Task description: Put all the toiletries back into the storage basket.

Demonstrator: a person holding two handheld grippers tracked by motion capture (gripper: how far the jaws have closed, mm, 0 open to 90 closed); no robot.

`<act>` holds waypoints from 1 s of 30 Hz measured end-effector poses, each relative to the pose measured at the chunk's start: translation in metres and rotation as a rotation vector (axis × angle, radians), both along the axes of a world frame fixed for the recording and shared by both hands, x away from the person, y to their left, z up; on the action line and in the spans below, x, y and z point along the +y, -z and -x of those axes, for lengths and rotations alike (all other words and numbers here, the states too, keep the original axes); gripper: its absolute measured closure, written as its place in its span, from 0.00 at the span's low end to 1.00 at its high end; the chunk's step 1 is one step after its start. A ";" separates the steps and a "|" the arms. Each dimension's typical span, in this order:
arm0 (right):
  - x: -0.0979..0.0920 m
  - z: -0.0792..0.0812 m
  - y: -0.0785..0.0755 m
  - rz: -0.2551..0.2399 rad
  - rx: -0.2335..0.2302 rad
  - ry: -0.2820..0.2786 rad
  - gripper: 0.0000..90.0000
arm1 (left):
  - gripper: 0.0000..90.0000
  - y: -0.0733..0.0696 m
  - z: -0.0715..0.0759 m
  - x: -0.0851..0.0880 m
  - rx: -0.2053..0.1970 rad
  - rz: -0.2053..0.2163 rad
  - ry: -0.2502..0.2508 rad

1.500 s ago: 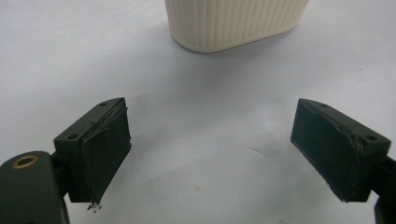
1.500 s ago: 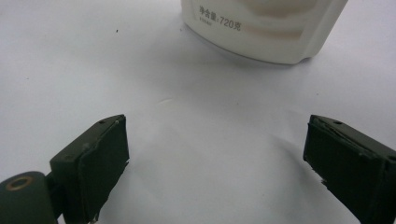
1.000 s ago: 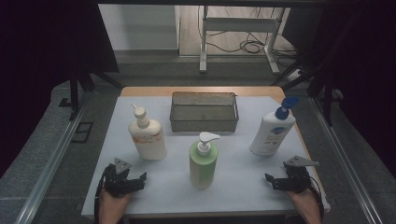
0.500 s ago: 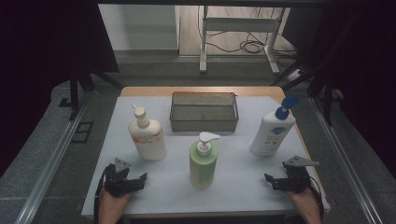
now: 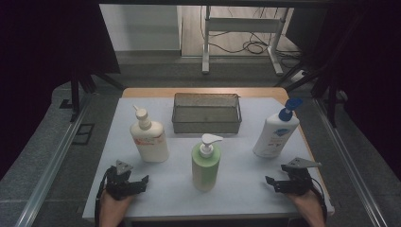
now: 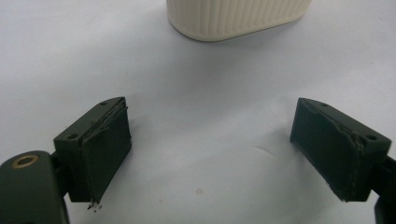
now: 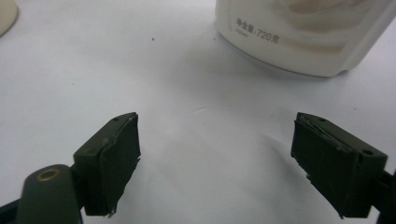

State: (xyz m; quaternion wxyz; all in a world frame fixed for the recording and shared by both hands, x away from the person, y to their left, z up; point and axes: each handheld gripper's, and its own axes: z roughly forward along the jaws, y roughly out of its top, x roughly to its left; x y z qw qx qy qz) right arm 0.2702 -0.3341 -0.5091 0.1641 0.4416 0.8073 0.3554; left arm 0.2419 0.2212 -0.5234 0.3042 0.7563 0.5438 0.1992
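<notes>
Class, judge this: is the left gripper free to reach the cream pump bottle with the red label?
Probably yes. The left gripper rests open on the white mat, and only bare mat lies between it and the cream pump bottle.

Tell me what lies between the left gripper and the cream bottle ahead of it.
Nothing: in the left gripper view, only bare white table lies between the left gripper and the cream bottle.
</notes>
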 end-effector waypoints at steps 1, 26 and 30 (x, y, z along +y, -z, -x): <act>-0.001 0.000 0.000 0.002 0.001 0.004 0.20 | 0.13 0.000 0.000 0.000 0.000 0.000 0.000; -0.009 -0.008 -0.009 -0.049 0.009 0.041 0.43 | 0.13 0.000 0.000 0.000 -0.001 0.000 0.000; -0.010 -0.010 -0.011 -0.037 -0.009 0.034 0.47 | 0.13 0.000 0.000 0.000 -0.001 0.000 0.000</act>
